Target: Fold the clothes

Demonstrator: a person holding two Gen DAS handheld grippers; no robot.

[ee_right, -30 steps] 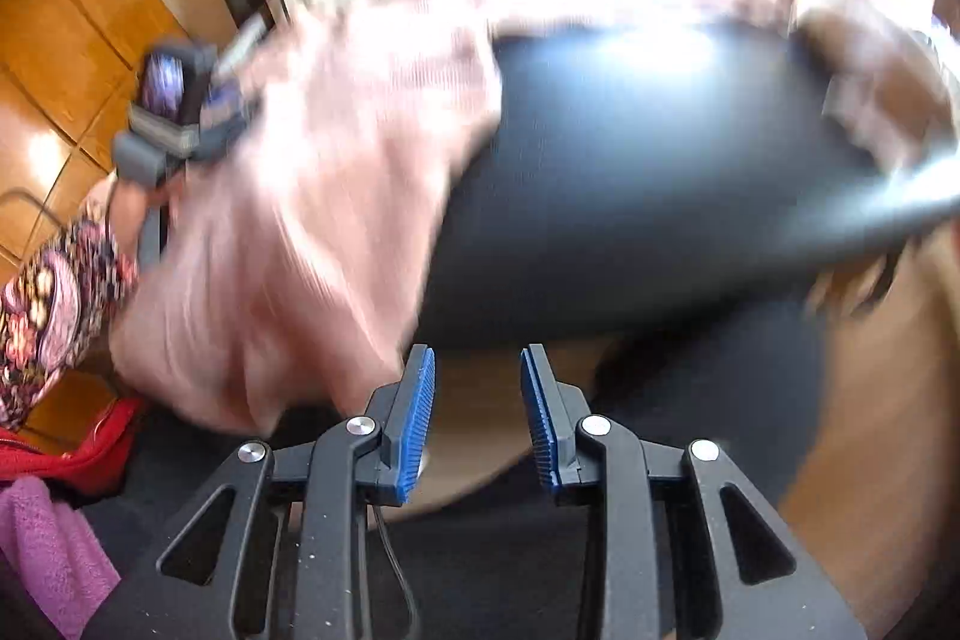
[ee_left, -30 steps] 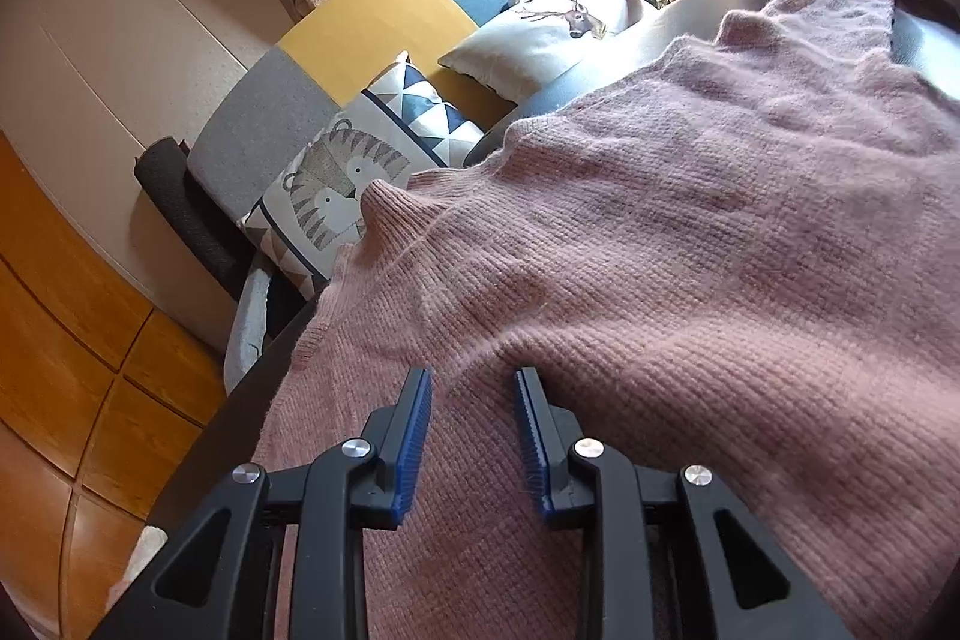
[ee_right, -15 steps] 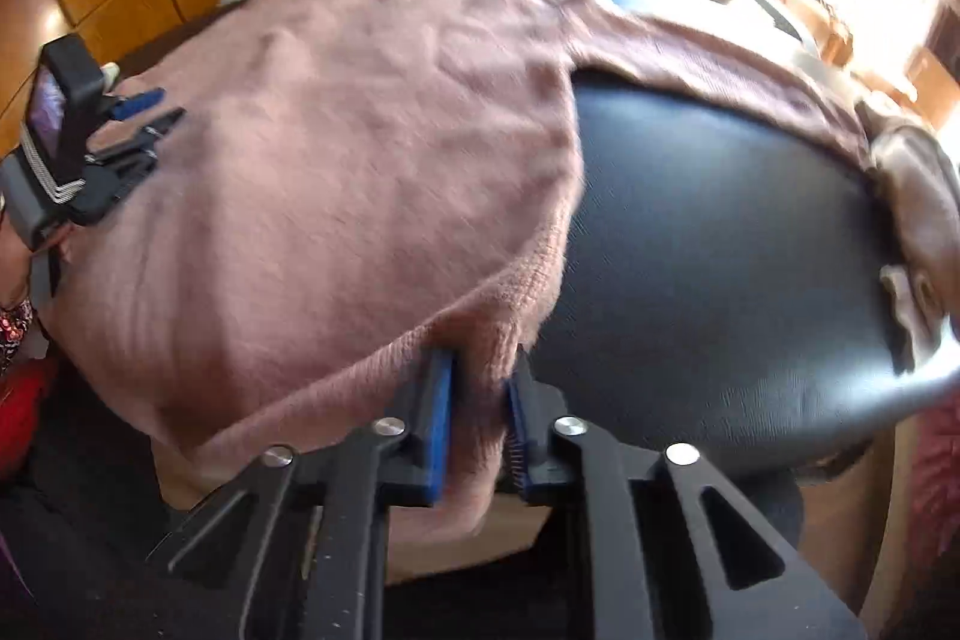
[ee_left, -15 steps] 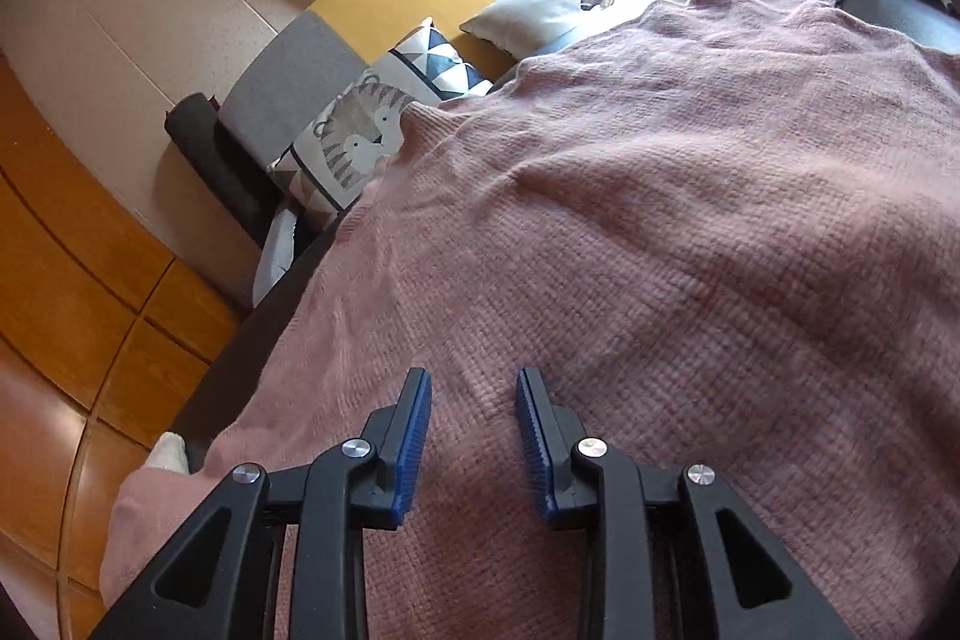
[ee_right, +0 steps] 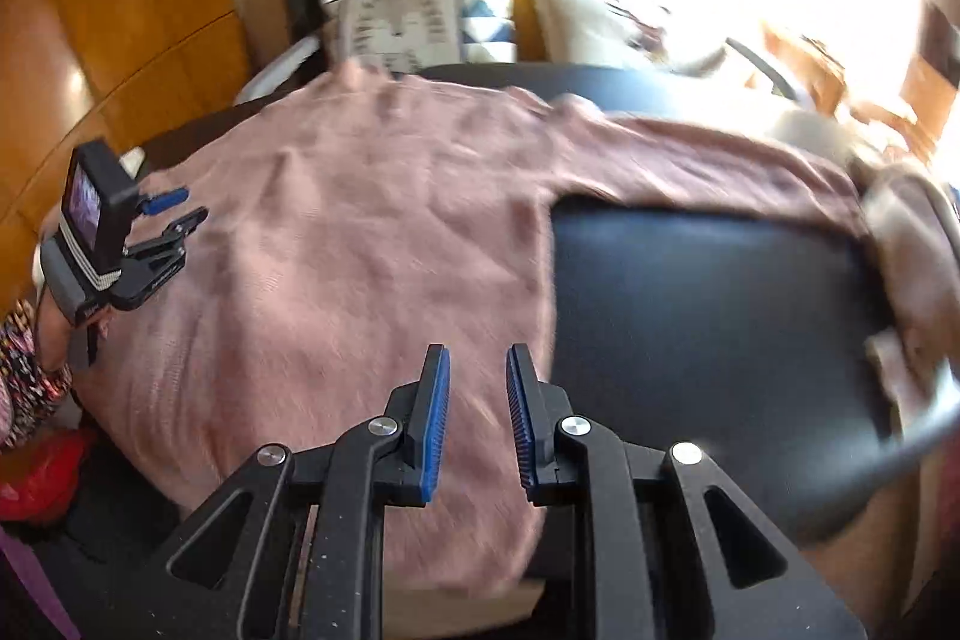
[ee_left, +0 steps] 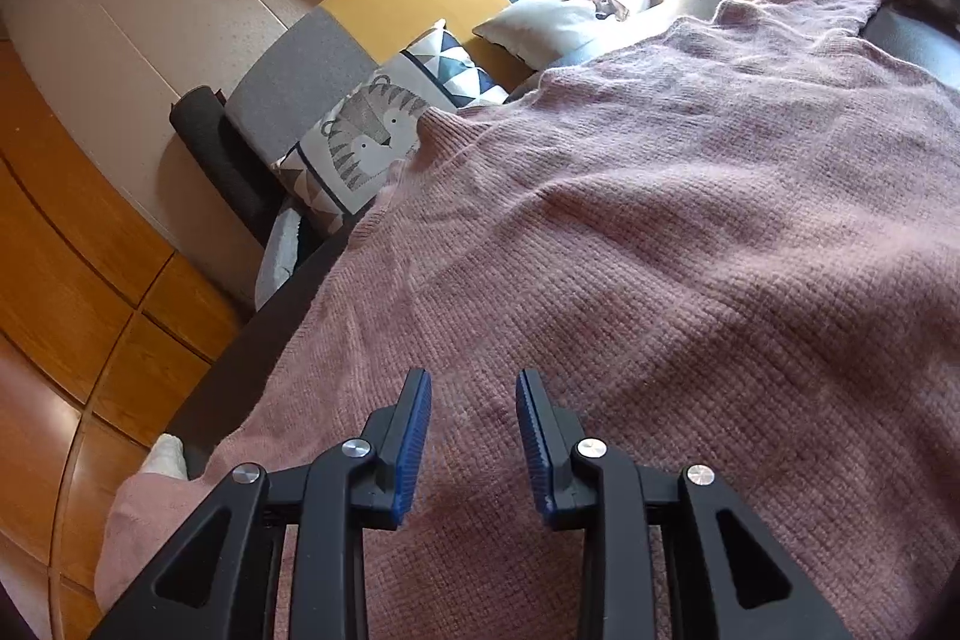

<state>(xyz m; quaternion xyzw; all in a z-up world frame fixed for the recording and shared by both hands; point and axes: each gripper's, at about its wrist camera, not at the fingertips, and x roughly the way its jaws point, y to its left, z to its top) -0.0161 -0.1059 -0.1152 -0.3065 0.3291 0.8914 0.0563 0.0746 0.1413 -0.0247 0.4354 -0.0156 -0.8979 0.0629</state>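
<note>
meanwhile, at the far left of the right wrist view, the left tongs (ee_right: 180, 214) sit at the left edge of the pink sweater (ee_right: 372, 244), borne by a hand (ee_right: 57, 328) in a patterned sleeve. half a second ago they were at much the same edge. in their own view the left tongs (ee_left: 474, 436) hang just over the knit with a gap between the blue pads, gripping nothing, as in both earlier frames.

moving right, the sweater lies spread flat on the dark desk (ee_right: 708, 316), its hem hanging over the near edge and its body running away toward the sofa cushions (ee_right: 420, 16). its long axis goes side to side, one sleeve (ee_right: 708, 160) stretching right along the far part of the desk toward a crumpled beige garment (ee_right: 912, 244).

the right tongs (ee_right: 477, 418) had pinched the hem half a second ago; now the jaws are opening, released, the pads clear of the cloth and the sweater's right edge lying below them. right of that the desk is bare and dark.
</note>
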